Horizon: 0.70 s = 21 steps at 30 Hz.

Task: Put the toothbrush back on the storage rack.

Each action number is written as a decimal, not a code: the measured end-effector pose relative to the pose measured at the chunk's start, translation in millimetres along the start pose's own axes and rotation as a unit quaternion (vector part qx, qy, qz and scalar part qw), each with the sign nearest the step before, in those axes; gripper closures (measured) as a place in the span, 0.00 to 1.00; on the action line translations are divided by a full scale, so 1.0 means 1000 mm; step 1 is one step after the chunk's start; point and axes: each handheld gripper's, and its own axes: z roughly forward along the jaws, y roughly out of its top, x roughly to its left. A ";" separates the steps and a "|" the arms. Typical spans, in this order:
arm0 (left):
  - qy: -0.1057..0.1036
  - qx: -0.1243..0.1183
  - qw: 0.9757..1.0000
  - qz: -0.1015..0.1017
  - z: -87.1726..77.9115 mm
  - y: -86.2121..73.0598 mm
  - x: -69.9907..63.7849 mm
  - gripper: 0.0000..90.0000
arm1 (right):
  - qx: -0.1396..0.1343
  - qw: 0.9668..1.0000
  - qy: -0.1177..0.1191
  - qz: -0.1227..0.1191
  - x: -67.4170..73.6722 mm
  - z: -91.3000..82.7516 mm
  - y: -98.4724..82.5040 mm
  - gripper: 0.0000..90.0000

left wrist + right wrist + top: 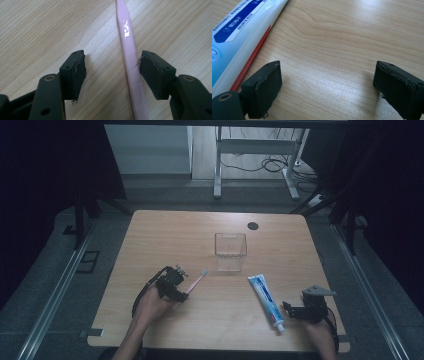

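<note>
A pink toothbrush (197,281) lies on the wooden table (165,235), its bristle head pointing toward a clear plastic box (230,251). My left gripper (182,282) is low over the handle end. In the left gripper view the pink handle (128,47) runs between the open jaws of the left gripper (113,56), close to the right-hand pad (152,72) and clear of the other. A blue and white toothpaste tube (265,297) lies at the front right. My right gripper (295,310) rests beside it, and in the right gripper view it (329,66) stands open over bare wood with the tube (239,27) outside its left jaw.
The clear box stands empty near the table's middle. A black round spot (253,225) marks the tabletop behind it. Beyond the far edge stand a desk frame (255,165) and loose cables on the floor. A forearm comes in from the front edge on each side.
</note>
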 end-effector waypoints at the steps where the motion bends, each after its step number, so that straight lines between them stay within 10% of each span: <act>1: 0.001 0.000 1.000 0.000 0.000 0.000 0.001 0.42 | 0.000 1.000 0.000 0.000 0.000 0.000 0.000 0.09; 21: -0.034 0.058 0.997 0.030 -0.003 0.021 0.013 0.60 | 0.000 1.000 0.000 -0.001 0.000 0.000 0.000 0.09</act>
